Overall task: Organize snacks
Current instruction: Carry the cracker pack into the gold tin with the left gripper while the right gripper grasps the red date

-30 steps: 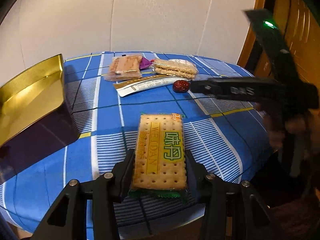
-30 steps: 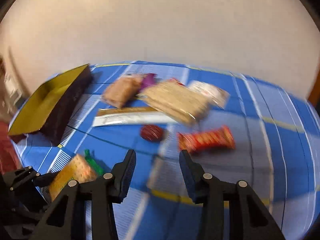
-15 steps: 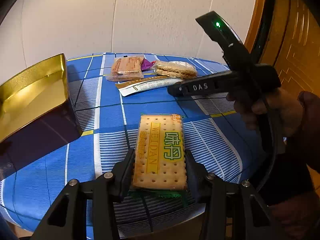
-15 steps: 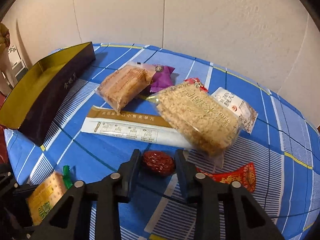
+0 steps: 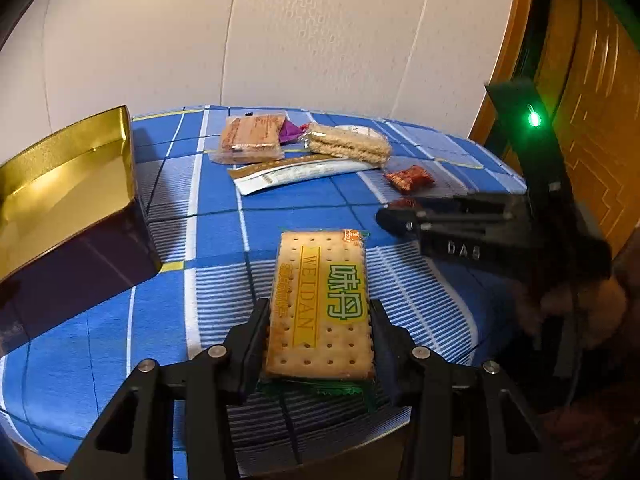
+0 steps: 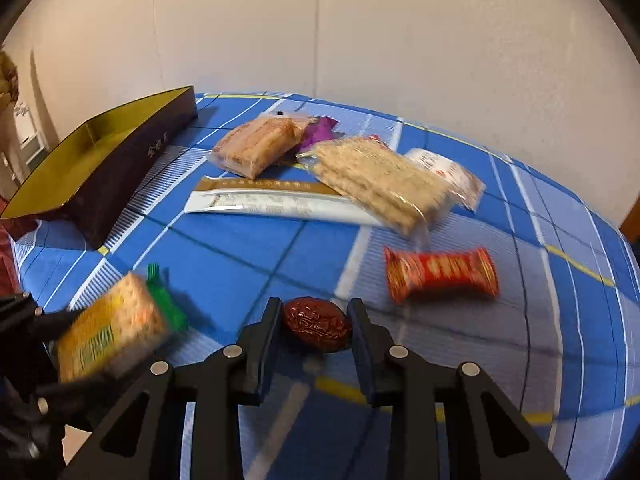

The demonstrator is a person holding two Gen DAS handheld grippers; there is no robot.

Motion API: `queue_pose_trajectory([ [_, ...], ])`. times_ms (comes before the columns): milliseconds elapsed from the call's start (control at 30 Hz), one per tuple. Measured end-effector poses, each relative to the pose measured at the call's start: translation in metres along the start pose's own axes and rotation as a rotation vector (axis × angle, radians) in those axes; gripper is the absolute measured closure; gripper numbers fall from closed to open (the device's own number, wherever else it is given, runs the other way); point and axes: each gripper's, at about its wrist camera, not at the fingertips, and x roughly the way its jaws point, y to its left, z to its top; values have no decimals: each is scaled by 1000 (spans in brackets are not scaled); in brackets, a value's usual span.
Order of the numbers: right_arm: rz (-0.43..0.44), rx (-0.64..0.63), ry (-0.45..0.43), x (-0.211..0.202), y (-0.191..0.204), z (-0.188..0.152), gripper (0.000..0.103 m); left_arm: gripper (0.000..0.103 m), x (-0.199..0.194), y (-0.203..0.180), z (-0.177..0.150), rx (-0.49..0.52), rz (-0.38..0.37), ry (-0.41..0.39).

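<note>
Taking the gold-lined box as my mark, I am holding the cracker packet in my left gripper just beside it, while my right gripper, farther off, is clamping the red date crosswise between its fingers.

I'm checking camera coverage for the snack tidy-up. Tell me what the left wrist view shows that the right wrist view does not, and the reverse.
Only the left wrist view: a wooden door at the right, and the right gripper's body from outside, with a green light.

Only the right wrist view: the red date full between the right gripper's fingers, which have just been closing on it.

Both: the gold-lined box, the cracker pack clamped in the left gripper, the long white sachet, the red candy and the blue checked cloth.
</note>
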Motion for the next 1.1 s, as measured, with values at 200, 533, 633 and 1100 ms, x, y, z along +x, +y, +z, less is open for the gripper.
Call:
queue_pose_trajectory([
  [200,-12,32,-52,-4,-3,-9,70,55,-30,-2,23,-40,-23,-73],
  [533,3,38,-108,-6,-5,-17,70,55,-64,82,94,-339,124,-125],
  [633,8,41,-117,-7,-6,-18,70,55,-56,118,106,-447,193,-80],
  [1100,20,37,-127,-8,-8,-20,69,52,29,219,155,-647,384,99],
])
